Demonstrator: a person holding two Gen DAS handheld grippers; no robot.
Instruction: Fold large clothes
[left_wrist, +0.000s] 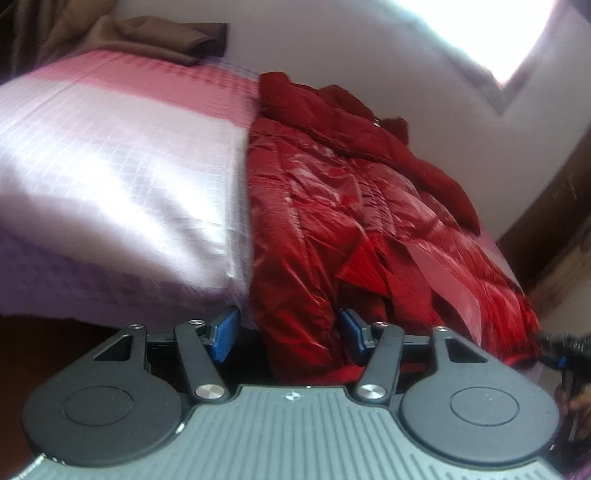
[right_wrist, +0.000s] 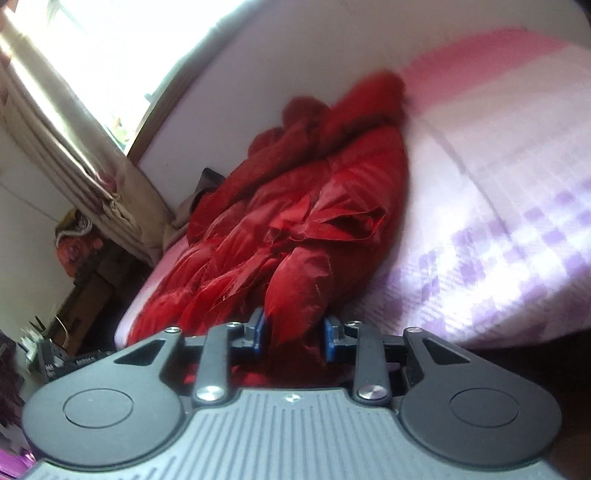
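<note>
A shiny red puffer jacket lies crumpled on a bed with a pink, white and purple checked cover, its hem hanging over the near edge. My left gripper is open, its blue pads either side of the jacket's near left hem corner. In the right wrist view the jacket stretches away toward the wall over the same bed cover. My right gripper stands around a bulging hem fold, blue pads close to the cloth on both sides; I cannot tell if they grip it. The right gripper also shows in the left wrist view.
Brown cloth lies at the bed's far end. A white wall runs along the bed's far side, with a bright window. A beige curtain hangs by the window. Dark furniture and clutter stand beside the bed.
</note>
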